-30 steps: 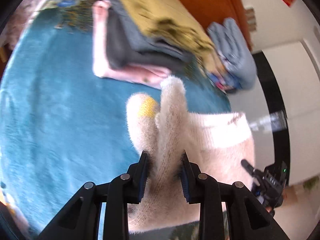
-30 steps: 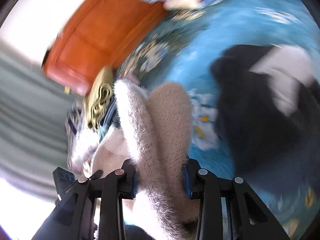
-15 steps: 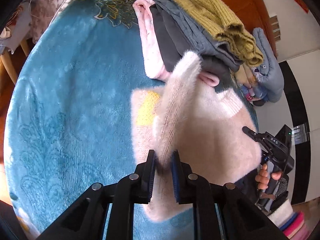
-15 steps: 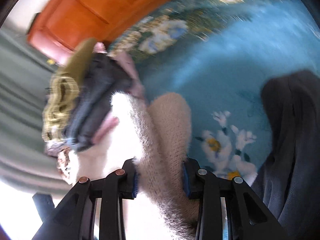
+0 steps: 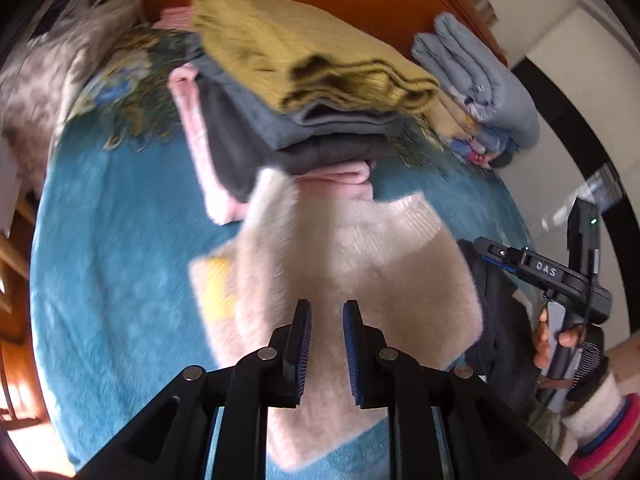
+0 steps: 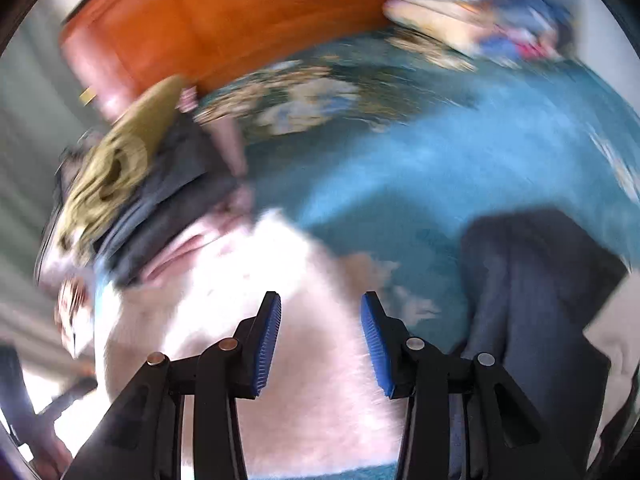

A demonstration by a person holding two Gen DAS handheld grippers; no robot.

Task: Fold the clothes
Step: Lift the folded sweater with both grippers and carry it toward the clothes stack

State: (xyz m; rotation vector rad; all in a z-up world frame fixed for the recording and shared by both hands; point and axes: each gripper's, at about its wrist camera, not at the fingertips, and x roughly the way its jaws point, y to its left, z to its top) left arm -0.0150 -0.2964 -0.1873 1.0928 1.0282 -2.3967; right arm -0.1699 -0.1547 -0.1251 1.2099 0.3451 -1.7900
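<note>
One fluffy cream sweater (image 5: 360, 272), one dark garment (image 6: 532, 304), two grippers. One folded stack (image 5: 304, 92) of four pieces; a second pile (image 5: 480, 92), perhaps three.

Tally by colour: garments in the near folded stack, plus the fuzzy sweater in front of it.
Olive-yellow knit: 1
Grey-blue garment: 1
Dark grey garment: 1
Pink garment: 1
Cream fuzzy sweater: 1
Total: 5
</note>
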